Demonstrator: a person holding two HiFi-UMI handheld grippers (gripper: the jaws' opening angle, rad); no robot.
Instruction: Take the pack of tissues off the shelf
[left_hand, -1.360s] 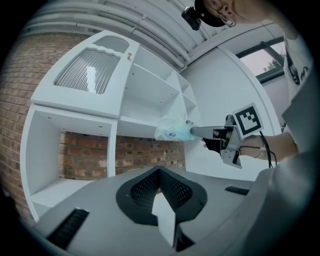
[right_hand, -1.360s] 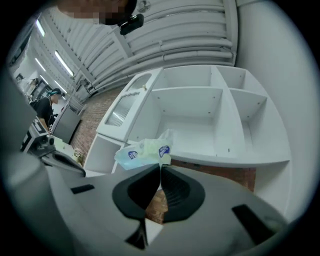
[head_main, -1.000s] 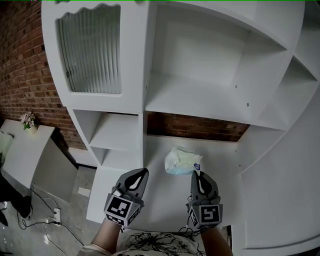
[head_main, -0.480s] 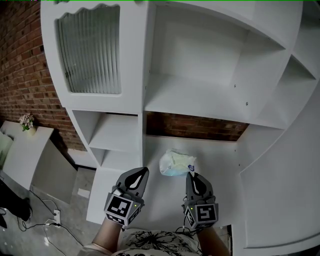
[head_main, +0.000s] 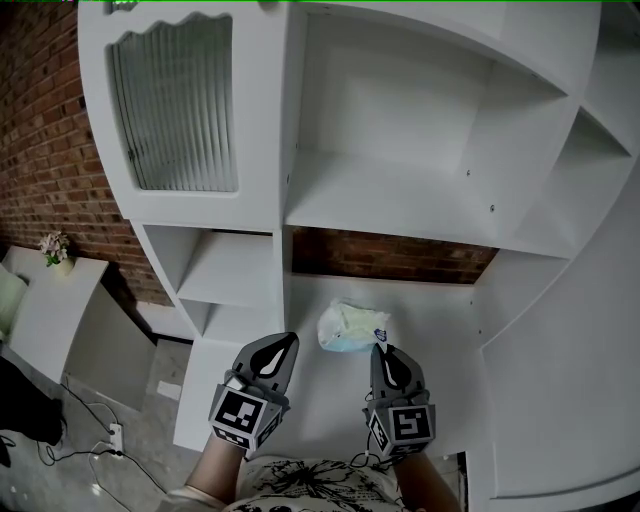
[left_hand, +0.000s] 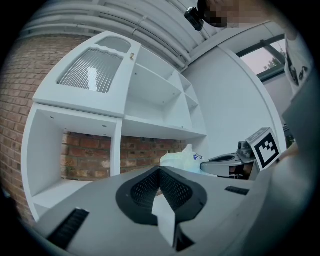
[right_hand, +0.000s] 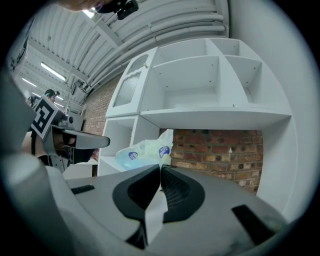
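The pack of tissues (head_main: 350, 327), a pale crinkled wrapper with blue marks, is over the white lower shelf board (head_main: 320, 400) in front of the brick back wall. My right gripper (head_main: 378, 347) is shut, pinching the pack's near right corner. In the right gripper view the pack (right_hand: 144, 150) rises just beyond the closed jaw tips of the right gripper (right_hand: 160, 167). My left gripper (head_main: 291, 339) is shut and empty, a little left of the pack. From the left gripper (left_hand: 159, 170) the pack (left_hand: 181, 160) shows beside the right gripper (left_hand: 225, 162).
The white shelf unit has a ribbed glass door (head_main: 175, 105) at upper left, an empty upper shelf (head_main: 400, 205) and small side cubbies (head_main: 225, 265). A white side panel (head_main: 560, 380) stands close on the right. Lower left, a small flower pot (head_main: 55, 243) and floor cables (head_main: 90, 430).
The right gripper has moved left and slightly nearer, and the tissue pack has come along with it. The left gripper has stayed put.
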